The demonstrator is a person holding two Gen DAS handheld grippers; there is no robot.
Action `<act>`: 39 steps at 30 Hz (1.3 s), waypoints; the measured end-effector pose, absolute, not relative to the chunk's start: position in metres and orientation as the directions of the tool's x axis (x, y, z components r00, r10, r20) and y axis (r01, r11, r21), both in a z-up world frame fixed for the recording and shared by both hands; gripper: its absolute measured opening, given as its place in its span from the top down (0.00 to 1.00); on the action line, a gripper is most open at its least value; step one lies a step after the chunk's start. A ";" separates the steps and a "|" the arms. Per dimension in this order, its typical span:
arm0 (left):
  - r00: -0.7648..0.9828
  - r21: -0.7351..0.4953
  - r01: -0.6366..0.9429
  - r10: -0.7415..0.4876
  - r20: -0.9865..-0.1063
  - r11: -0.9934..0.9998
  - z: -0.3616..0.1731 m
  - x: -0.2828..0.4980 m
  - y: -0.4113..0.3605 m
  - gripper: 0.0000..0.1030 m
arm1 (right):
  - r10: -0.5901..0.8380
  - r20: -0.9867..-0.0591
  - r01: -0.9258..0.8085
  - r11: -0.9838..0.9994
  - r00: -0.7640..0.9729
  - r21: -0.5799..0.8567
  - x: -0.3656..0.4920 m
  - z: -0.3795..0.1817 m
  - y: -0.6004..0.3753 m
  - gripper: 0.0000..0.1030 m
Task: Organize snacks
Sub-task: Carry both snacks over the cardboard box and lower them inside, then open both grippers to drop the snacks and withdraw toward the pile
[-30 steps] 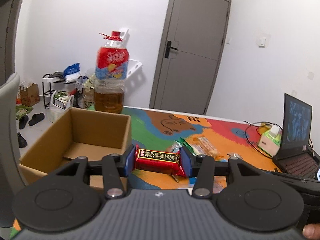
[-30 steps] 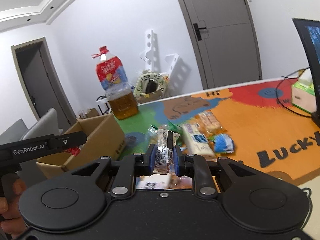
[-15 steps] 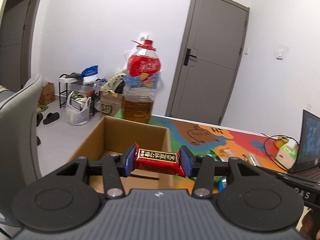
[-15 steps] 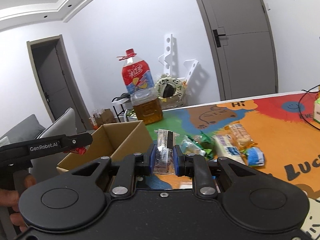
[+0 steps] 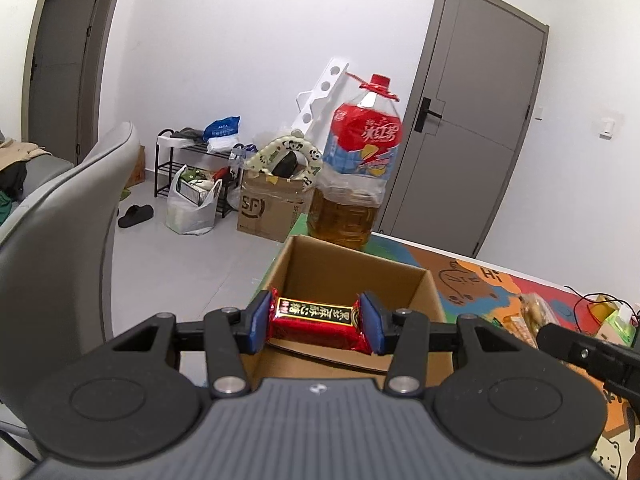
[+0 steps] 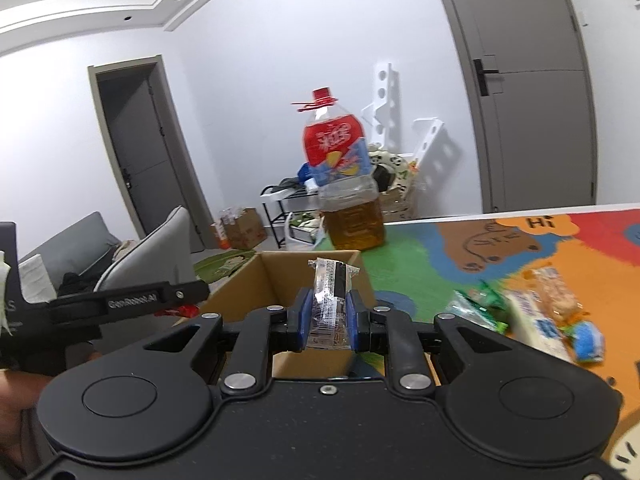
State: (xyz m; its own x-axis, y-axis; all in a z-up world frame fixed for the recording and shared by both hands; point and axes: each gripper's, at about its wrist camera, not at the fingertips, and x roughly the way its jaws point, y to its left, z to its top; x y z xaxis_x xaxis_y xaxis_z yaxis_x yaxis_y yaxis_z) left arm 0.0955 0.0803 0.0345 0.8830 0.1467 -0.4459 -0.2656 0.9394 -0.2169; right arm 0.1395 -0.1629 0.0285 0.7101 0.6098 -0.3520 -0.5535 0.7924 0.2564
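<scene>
**Both snacks now arrive over the box**

Since the earlier frames both hands have travelled from the snack pile toward the cardboard box (image 5: 352, 276), so the open box, which stood off to one side before, now fills the middle of each wrist view.

Nearest in the left wrist view, the left hand-held gripper (image 5: 318, 322) is clamped on a red snack bar (image 5: 320, 320), which lies crosswise between the blue pads, held by its two ends. It hangs above the near part of the box opening. In the right wrist view, the right hand-held gripper (image 6: 328, 318) is pressed tight on a clear-wrapped snack (image 6: 330, 300), which stands upright between the pads, just before the box's near wall.

Beyond the box stands a large oil bottle (image 5: 360, 172) on the tabletop (image 6: 420, 264). To the right of the box, several loose snacks (image 6: 532, 312) lie on the colourful mat and wait for sorting.

The step in hand seems to be the carrying of two snacks to the box. The next move probably calls for bringing each snack fully over the opening, lowering it a little, and then opening the pads. The right snack looks less far over the box than the left one.
</scene>
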 end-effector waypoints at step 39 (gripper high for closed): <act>0.852 -0.227 -0.291 0.144 -0.504 0.929 0.039 0.162 0.120 0.21 | 0.633 -0.433 -0.555 0.773 0.641 0.308 0.215 0.017 -0.098 0.70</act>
